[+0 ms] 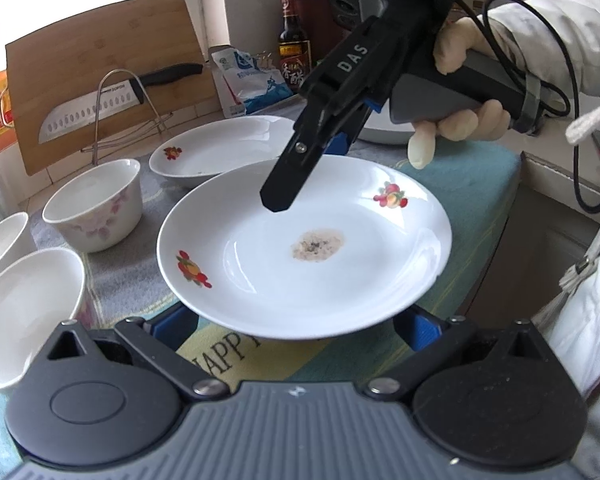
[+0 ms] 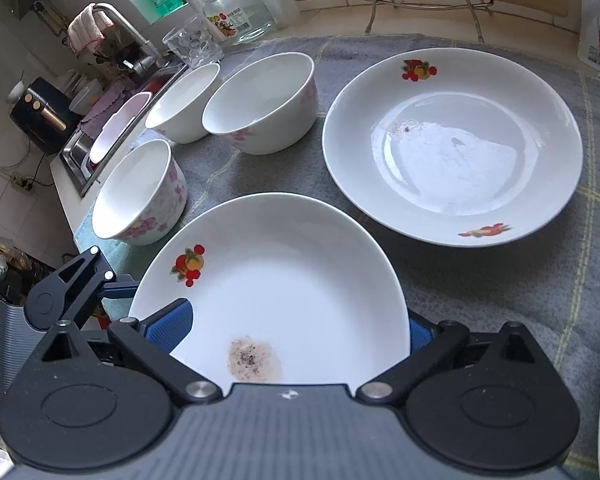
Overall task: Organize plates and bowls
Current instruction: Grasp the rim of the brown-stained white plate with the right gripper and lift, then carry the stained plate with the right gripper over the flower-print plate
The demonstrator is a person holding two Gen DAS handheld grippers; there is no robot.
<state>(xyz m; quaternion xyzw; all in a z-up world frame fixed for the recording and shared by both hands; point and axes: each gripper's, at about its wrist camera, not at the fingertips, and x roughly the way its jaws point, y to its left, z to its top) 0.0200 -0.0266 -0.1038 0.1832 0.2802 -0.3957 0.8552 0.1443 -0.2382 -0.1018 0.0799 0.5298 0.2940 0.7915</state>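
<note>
A white plate with fruit prints and a brown stain [image 1: 304,248] is lifted over the counter; it also shows in the right wrist view [image 2: 284,292]. My right gripper [image 1: 296,176] is shut on its far rim, one finger above and one below. My left gripper [image 1: 296,324] reaches under the near rim with its blue pads [image 1: 420,328] wide apart. A second fruit-print plate [image 2: 452,144] lies on the grey mat, also seen in the left wrist view [image 1: 224,148]. Three white floral bowls [image 2: 260,104] [image 2: 182,102] [image 2: 140,196] stand to its left.
A cutting board with a knife [image 1: 100,92] leans on a wire rack at the back. A sauce bottle [image 1: 294,44] and a bag [image 1: 248,80] stand behind the plates. A sink [image 2: 100,140], a glass [image 2: 194,46] and a jar [image 2: 236,8] lie at the left.
</note>
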